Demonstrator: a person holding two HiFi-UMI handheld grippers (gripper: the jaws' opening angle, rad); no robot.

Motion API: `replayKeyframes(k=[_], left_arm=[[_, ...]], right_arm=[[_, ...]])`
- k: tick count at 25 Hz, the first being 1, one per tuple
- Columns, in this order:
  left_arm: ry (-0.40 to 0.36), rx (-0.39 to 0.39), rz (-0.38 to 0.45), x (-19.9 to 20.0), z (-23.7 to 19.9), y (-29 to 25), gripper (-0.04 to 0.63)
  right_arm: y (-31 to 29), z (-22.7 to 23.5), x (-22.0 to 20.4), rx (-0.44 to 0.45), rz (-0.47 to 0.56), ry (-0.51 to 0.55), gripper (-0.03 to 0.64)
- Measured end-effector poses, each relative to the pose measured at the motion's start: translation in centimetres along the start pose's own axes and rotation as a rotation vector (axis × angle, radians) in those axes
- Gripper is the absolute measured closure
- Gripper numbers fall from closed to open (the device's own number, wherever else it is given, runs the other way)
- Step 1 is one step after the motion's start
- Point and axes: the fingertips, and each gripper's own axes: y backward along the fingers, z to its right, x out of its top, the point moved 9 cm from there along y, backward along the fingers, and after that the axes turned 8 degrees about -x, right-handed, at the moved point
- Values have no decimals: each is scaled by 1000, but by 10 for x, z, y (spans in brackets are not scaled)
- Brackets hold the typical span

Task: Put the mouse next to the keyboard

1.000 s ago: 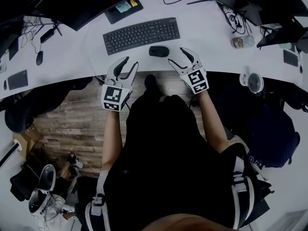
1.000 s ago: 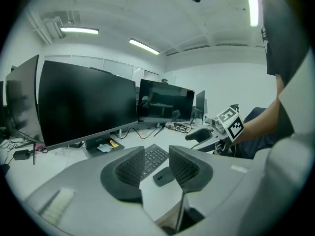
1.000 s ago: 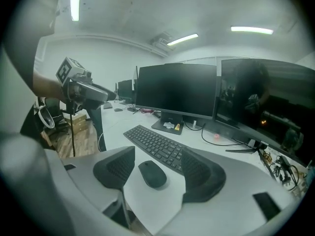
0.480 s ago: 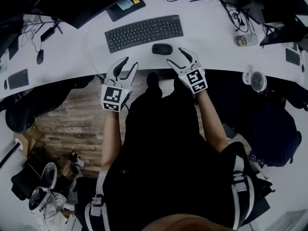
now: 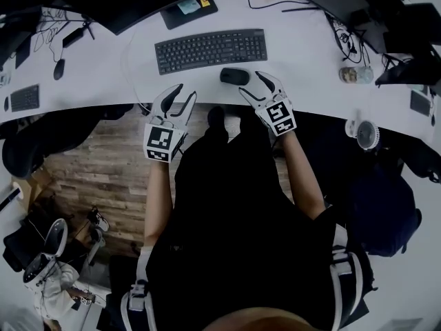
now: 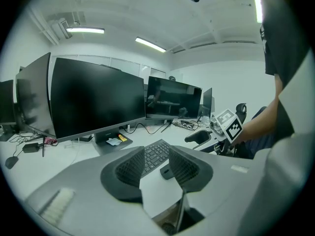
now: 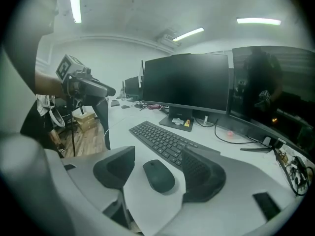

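A black mouse point(image 5: 235, 76) lies on the white desk point(image 5: 303, 61), just in front of the right end of the black keyboard point(image 5: 210, 49). My right gripper point(image 5: 252, 86) is open at the desk's front edge, its fingertips just short of the mouse. In the right gripper view the mouse point(image 7: 159, 176) sits in the gap of the open right gripper point(image 7: 157, 159), touching neither pad, with the keyboard point(image 7: 165, 139) behind it. My left gripper point(image 5: 183, 95) is open and empty over the desk edge. The left gripper point(image 6: 156, 163) looks toward the keyboard point(image 6: 155, 154) and the partly hidden mouse point(image 6: 165, 172).
Dark monitors stand along the back of the desk, and one stand point(image 5: 187, 7) holds sticky notes. Cables and a jar point(image 5: 351, 74) lie at the right, with a small fan point(image 5: 365, 135) below the edge. A second keyboard point(image 5: 25, 97) and mouse point(image 5: 58, 68) are at the far left.
My right gripper has moved forward and left, closing the distance to the mouse. The left gripper has stayed at the desk edge. The mouse and keyboard have not moved on the desk.
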Motion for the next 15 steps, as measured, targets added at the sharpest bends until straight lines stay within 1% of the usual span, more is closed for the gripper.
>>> replayKeyframes(k=[15], left_arm=[[97,89,-50,-10,1,-19,442]], right_arm=[[-36,11,-5,188,-53,53,316]])
